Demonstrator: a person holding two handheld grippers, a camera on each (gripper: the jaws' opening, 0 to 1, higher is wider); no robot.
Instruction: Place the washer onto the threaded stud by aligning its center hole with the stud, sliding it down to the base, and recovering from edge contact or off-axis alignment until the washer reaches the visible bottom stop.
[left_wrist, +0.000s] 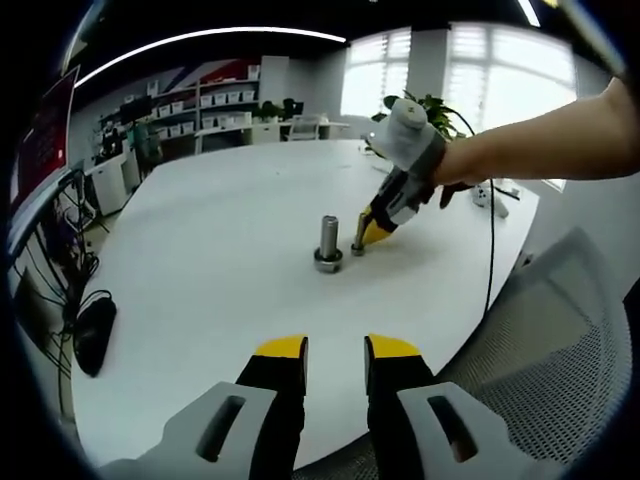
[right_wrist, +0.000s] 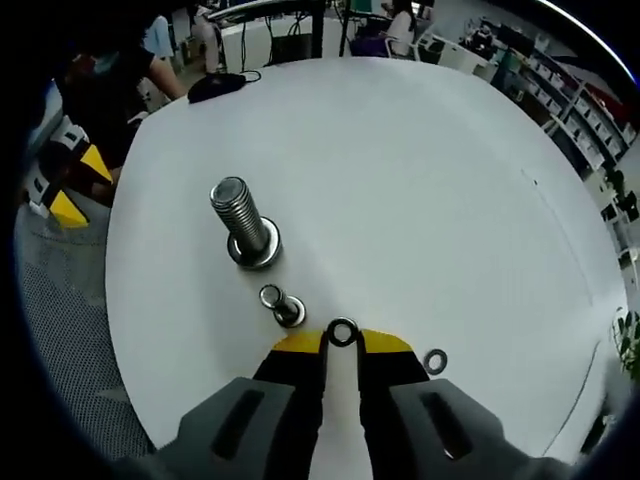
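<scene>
A large threaded stud (right_wrist: 238, 212) stands upright on the white table (right_wrist: 420, 180), with a ring around its base (right_wrist: 256, 250). A smaller stud (right_wrist: 282, 306) stands just in front of it. My right gripper (right_wrist: 343, 342) is low over the table, with a small washer (right_wrist: 343, 331) pinched between its yellow tips, a short way right of the small stud. In the left gripper view the large stud (left_wrist: 328, 240) and small stud (left_wrist: 357, 244) sit mid-table, and the right gripper (left_wrist: 374, 232) reaches down beside the small one. My left gripper (left_wrist: 336, 350) hangs open and well back from them.
A second washer (right_wrist: 435, 360) lies loose on the table right of my right jaw. A black mouse (left_wrist: 94, 335) lies near the table's edge. A mesh chair (left_wrist: 560, 340) stands by the table and a black cable (left_wrist: 490, 260) runs off it. A person's arm (left_wrist: 540, 140) holds the right gripper.
</scene>
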